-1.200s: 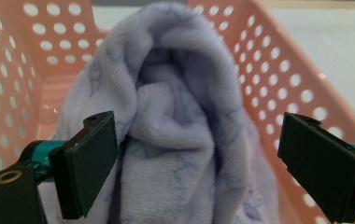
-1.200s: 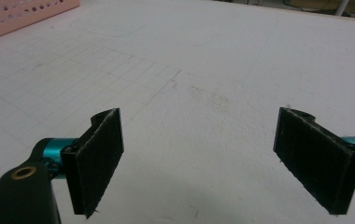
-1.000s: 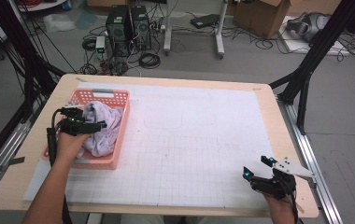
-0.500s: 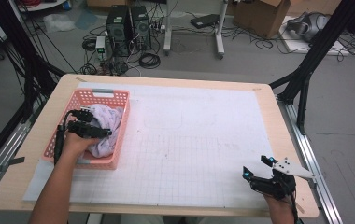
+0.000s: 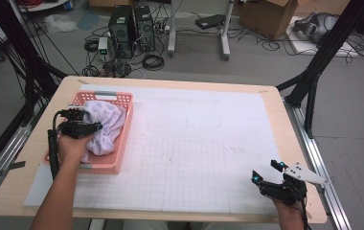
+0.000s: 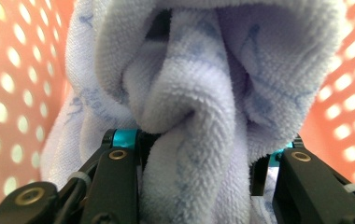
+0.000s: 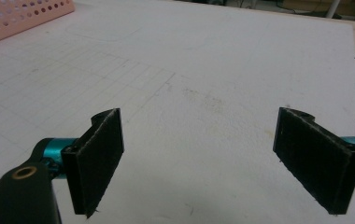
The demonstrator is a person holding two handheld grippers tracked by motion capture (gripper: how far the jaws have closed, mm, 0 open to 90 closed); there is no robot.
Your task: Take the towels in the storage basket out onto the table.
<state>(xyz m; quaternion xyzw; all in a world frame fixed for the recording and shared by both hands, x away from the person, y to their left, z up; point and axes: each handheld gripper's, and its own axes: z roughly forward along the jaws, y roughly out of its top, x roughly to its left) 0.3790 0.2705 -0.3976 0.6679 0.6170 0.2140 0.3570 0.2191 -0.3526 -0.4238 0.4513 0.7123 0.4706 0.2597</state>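
While its jaws have just been closing, the left gripper (image 6: 199, 163) clamps a bunched fold of the fluffy pale lilac terry towel (image 6: 203, 93), heaped inside the perforated pink plastic basket (image 6: 7, 93) around it. Jaws wide apart, the right gripper (image 7: 199, 158) hovers over the gridded white table (image 7: 203, 65).

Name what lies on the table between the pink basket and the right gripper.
Nothing: in the high view, only bare white gridded mat separates the pink basket from the right gripper. The right gripper view shows the same bare stretch.
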